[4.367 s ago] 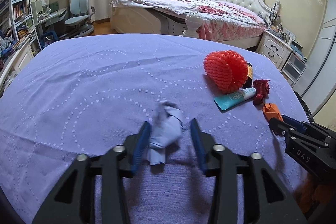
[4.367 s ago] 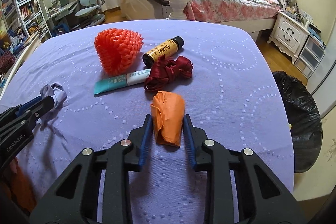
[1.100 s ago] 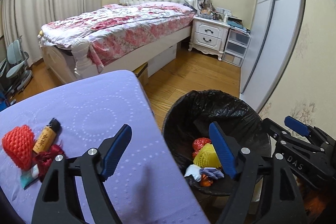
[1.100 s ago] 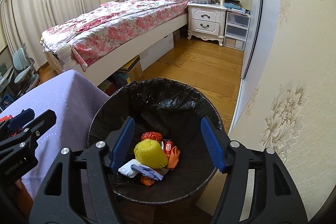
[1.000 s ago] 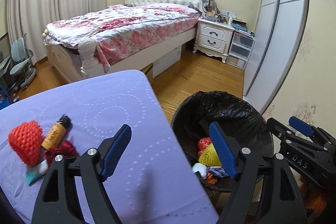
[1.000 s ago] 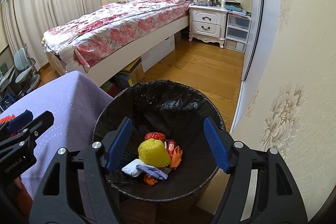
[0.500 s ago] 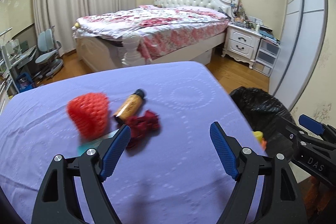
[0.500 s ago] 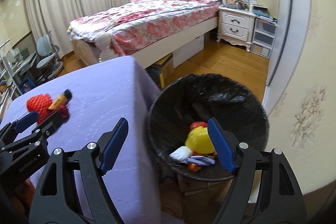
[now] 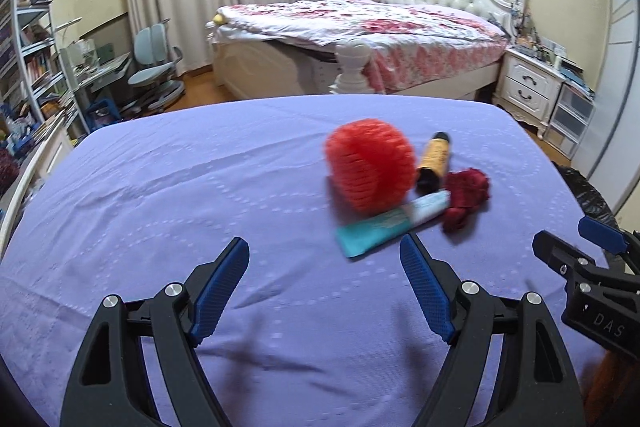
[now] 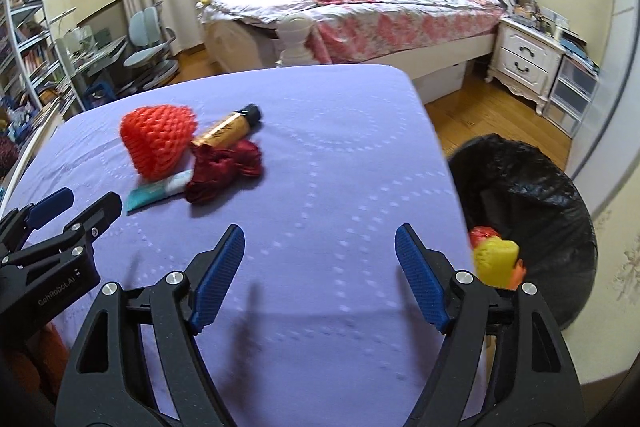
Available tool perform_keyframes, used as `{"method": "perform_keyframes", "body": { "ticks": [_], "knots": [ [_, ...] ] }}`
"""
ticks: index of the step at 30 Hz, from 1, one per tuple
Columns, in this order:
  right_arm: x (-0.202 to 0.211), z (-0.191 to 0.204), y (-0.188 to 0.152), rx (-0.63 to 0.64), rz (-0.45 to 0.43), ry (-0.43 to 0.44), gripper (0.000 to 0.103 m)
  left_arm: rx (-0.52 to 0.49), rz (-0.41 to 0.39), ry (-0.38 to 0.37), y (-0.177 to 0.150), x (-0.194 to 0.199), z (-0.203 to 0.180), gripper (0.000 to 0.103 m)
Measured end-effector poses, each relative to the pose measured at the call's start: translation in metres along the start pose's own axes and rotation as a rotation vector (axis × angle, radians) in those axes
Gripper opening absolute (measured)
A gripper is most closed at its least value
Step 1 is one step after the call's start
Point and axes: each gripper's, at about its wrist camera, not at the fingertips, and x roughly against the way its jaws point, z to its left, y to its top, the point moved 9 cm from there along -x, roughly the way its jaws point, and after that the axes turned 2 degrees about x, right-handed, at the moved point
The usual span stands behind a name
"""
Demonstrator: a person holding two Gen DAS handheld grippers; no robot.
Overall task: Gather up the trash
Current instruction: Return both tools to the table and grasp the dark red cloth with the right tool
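On the purple table (image 9: 200,187) lie a red foam net (image 9: 370,169), an amber bottle (image 9: 434,163), a teal tube (image 9: 390,225) and a dark red crumpled ribbon (image 9: 466,193). They also show in the right wrist view: the net (image 10: 158,141), the bottle (image 10: 226,129), the ribbon (image 10: 224,171), the tube (image 10: 156,191). My left gripper (image 9: 324,287) is open and empty above the table, short of the tube. My right gripper (image 10: 318,273) is open and empty near the table's right edge. The black-lined trash bin (image 10: 540,199) stands right of the table, holding yellow and red trash (image 10: 494,261).
A bed (image 9: 360,43) with a floral cover stands behind the table. A white nightstand (image 9: 532,87) and drawers are at the right. A desk chair (image 9: 154,67) and bookshelves (image 9: 28,67) are at the left. Wooden floor (image 10: 480,111) lies between table, bin and bed.
Both grippers swung left from over the bin back over the table. The four items have come closer and more central in both views. Both grippers stay open and empty.
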Motion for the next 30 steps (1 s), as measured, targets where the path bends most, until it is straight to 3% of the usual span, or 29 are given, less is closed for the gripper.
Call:
{"method": "perform_keyframes", "body": {
  "ticks": [7,15,26,30],
  "knots": [
    [-0.018,0.032,0.015,0.016,0.011,0.017,0.076,0.062,0.007,0.044,-0.007,0.002,0.045,0.078],
    [-0.033,0.053,0.035,0.006,-0.013,0.009,0.076,0.107,0.015,0.037,-0.01,0.003,0.06,0.078],
    [-0.036,0.02,0.021,-0.029,0.051,-0.072,0.076,0.115,0.024,0.013,-0.009,0.0,0.062,0.078],
    [-0.032,0.018,0.02,-0.023,0.05,-0.065,0.076,0.108,0.026,0.01,-0.008,-0.001,0.06,0.078]
  ]
}}
